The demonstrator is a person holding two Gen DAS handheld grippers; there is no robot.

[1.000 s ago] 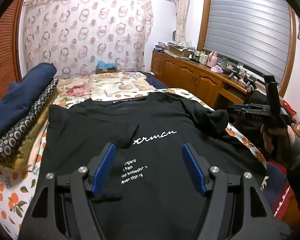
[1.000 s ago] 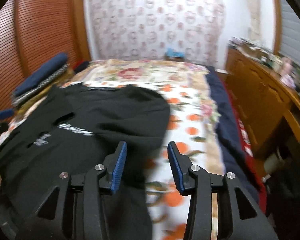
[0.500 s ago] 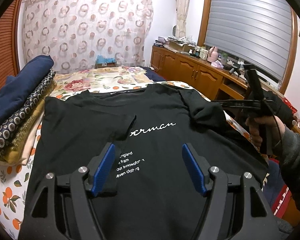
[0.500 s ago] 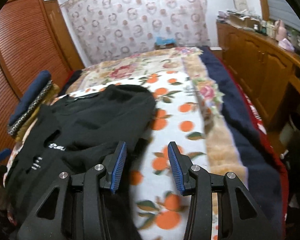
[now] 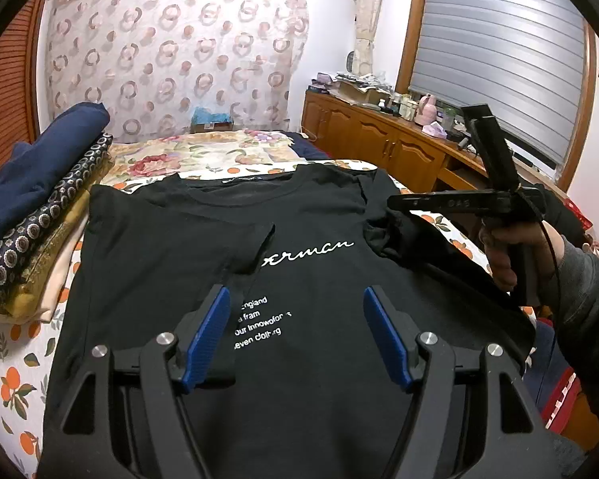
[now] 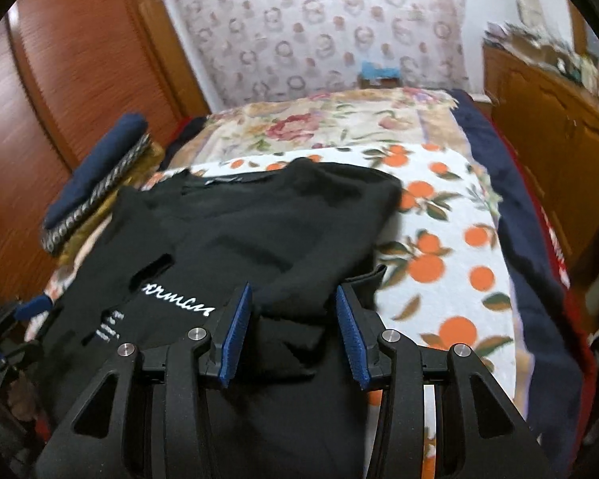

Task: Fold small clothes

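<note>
A black T-shirt (image 5: 307, 279) lies face up on the orange-print blanket (image 6: 451, 247) of the bed, spread directly ahead of and under the left gripper (image 5: 295, 331), whose blue pads stand wide apart above the cloth and hold nothing. Its left sleeve is folded inward over the chest and covers the start of the white script, which reads "…erman"; below it run small white lines, partly hidden, "…England", "…a fram", "…our innowofor…s", "…even cloth…g". The right gripper (image 6: 293, 329) hangs over the shirt's right sleeve (image 5: 395, 235), its jaws at a moderate gap with bunched black fabric lying between them, though I cannot tell whether the pads touch it. Half a second ago that gripper sat farther off, over the blanket at the shirt's edge; it has come in over the sleeve, while the left one has held its place. To the left of both tongs sits a stack of folded clothes (image 5: 36, 215), navy on top. To the right stands a wooden sideboard (image 5: 383, 147) with clutter on it.
</note>
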